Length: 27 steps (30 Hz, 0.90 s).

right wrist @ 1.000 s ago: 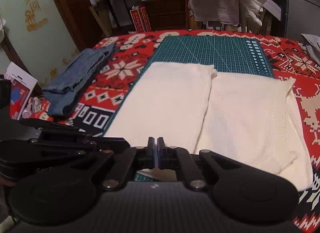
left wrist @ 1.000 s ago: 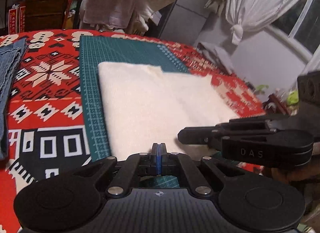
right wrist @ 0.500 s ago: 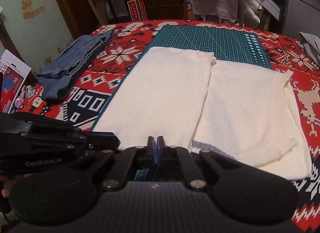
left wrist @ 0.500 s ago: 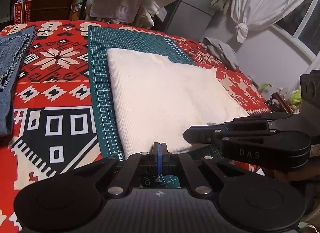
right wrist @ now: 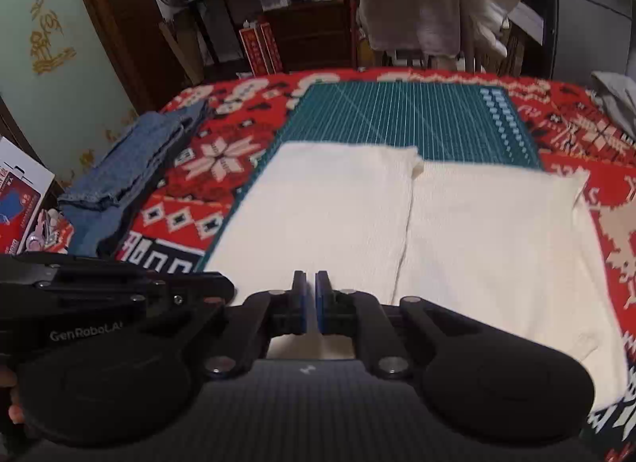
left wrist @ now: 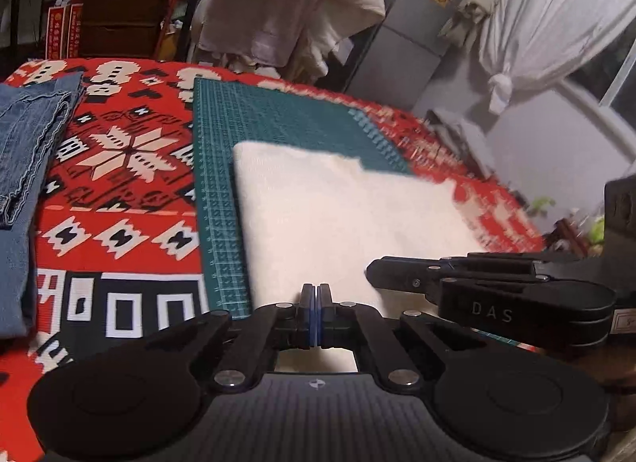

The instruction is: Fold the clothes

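A: Where was the cream sweater [right wrist: 417, 231]?

B: Flat on the green cutting mat [right wrist: 397, 116], right part spilling onto the red patterned cloth [left wrist: 119, 192]. One panel lay folded over the middle, its edge running down the centre, so it read as partly folded. Prob. why it sat on the mat: the grid gives straight lines to square it against.

A: Grippers?

B: Both low at the near hem, side by side. Left gripper [left wrist: 317, 315]: blue pads pressed together, nothing seen btw them. Fabric passes under the tips, but whether it pinched any, couldn't tell. Right gripper [right wrist: 311, 303]: pads a narrow gap apart, nothing in them, just hovering over the hem.

A: So mid-fold or done w/ that fold?

B: Fits either. Could've been lining up on the hem for a fold away from the person, or just letting go after laying it down. Pics don't settle it.

A: Anything else on the table?

B: Folded jeans [right wrist: 131, 176] off to the left on the cloth, well apart from the sweater. Looked parked out of the way so the mat stayed free. More clothes hung in the background.
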Tool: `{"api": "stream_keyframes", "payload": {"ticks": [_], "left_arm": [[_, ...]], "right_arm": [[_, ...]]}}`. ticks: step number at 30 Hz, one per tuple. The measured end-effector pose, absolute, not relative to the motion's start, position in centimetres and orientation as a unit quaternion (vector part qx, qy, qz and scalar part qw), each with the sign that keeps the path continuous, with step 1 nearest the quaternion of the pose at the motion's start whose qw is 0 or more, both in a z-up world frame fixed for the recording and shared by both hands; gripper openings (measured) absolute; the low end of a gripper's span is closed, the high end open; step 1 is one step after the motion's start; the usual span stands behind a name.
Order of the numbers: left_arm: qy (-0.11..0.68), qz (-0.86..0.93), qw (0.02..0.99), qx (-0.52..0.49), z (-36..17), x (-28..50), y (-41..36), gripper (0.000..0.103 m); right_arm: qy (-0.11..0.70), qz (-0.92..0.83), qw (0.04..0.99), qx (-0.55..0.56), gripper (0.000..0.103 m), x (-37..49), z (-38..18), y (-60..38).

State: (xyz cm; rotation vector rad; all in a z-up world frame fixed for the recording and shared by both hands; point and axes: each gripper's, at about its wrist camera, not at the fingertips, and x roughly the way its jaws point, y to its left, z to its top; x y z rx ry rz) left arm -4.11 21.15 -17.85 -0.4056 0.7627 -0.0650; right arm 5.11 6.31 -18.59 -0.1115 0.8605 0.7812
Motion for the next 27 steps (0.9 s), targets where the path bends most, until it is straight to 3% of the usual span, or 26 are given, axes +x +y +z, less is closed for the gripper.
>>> {"api": "stream_keyframes", "payload": {"ticks": [17,27], "left_arm": [[0.369,-0.020,0.906,-0.207,-17.6,-8.1,20.3,0.001],[0.375,-0.071,0.904,-0.191,-17.8,-4.7,16.7,0.001]], "right_arm": [[0.403,0.365,0.838,-0.046,0.007,2.3,-19.0,2.2],[0.415,0.348,0.840,-0.024,0.007,2.9,-19.7,0.8]]}}
